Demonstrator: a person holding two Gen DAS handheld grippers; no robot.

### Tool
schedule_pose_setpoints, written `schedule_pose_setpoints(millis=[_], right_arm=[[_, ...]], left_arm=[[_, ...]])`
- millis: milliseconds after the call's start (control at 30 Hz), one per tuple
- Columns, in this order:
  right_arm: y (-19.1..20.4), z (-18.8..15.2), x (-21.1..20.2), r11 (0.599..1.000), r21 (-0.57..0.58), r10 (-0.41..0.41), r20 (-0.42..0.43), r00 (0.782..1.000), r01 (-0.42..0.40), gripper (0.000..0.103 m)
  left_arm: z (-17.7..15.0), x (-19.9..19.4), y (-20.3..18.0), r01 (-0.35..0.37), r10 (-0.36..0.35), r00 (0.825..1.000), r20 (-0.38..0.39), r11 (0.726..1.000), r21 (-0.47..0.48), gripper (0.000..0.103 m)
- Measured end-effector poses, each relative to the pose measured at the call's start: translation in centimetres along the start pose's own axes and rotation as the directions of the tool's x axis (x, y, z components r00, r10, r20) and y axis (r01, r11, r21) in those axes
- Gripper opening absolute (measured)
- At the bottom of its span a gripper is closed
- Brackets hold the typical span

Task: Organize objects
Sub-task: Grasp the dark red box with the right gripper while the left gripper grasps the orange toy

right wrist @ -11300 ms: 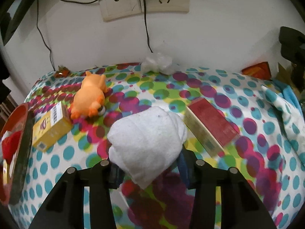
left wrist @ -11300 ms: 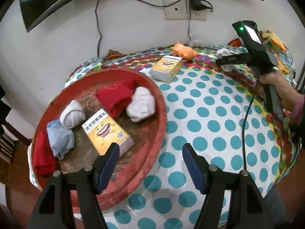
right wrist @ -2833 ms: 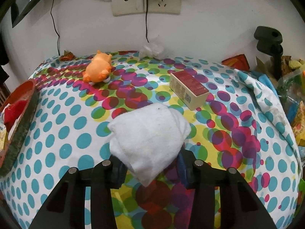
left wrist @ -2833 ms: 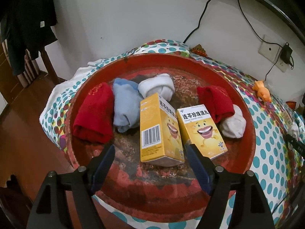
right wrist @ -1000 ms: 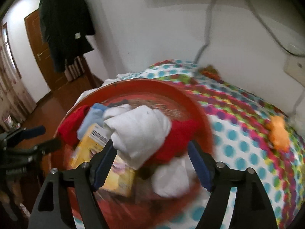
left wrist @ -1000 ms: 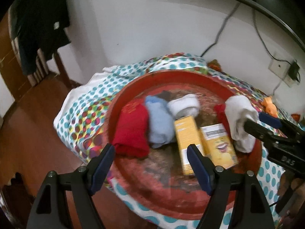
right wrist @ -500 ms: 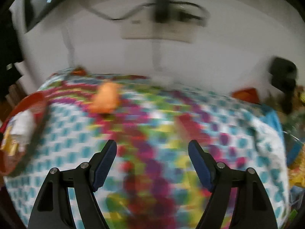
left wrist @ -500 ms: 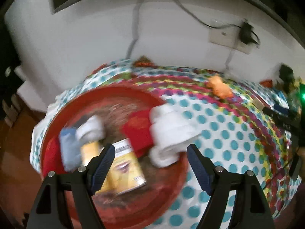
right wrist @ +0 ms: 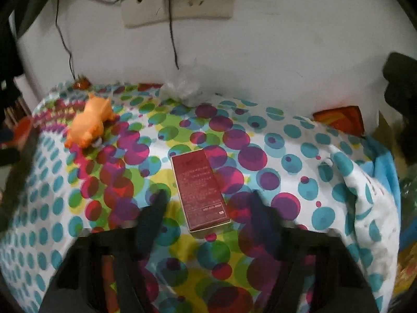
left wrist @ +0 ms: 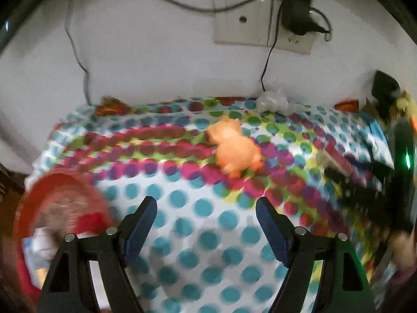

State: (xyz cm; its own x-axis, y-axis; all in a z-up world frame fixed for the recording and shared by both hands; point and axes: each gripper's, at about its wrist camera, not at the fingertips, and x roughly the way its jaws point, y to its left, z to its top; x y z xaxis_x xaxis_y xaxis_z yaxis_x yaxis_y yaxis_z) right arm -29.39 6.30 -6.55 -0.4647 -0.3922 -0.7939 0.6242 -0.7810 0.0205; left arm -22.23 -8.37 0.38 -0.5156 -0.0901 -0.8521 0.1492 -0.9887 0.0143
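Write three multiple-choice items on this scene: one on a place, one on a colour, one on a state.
1. The dark red box lies: A in a tray; B on the dotted cloth; C on the floor.
2. The toy animal is: A green; B black; C orange.
3. The left gripper is: A open and empty; B shut on a sock; C shut on a bottle.
Key: 1 B, it lies flat on the dots; 2 C, its body is orange; 3 A, only cloth shows between its jaws.

The right tool (right wrist: 206,203) hung blurred over the spotted tabletop (right wrist: 286,156), its jaws just closing around the near end of a red box (right wrist: 199,190). An orange toy (right wrist: 88,125) lay far left.
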Motion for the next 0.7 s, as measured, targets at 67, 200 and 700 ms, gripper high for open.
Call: schedule_pose_setpoints(millis=[67, 200, 700], right_arm=[[0.2, -0.2, -0.2, 1.0, -0.002, -0.008, -0.005, 1.0, 0.008, 0.028], [0.3, -1.0, -1.6, 0.999, 0.045, 0.023, -0.002, 1.0, -0.022, 0.028], [6.0, -4.2, -4.2, 0.998, 0.032, 0.06, 0.018, 0.998, -0.061, 0.028]], left_arm=[[1.2, 1.7, -0.4, 0.004, -0.005, 1.0, -0.011, 0.999, -0.05, 0.08], [3.2, 3.9, -1.0, -0.011, 0.009, 1.0, -0.021, 0.996, -0.092, 0.08], [5.6, 10.5, -1.3, -0.042, 0.014, 0.993, -0.119, 0.971, -0.236, 0.081]])
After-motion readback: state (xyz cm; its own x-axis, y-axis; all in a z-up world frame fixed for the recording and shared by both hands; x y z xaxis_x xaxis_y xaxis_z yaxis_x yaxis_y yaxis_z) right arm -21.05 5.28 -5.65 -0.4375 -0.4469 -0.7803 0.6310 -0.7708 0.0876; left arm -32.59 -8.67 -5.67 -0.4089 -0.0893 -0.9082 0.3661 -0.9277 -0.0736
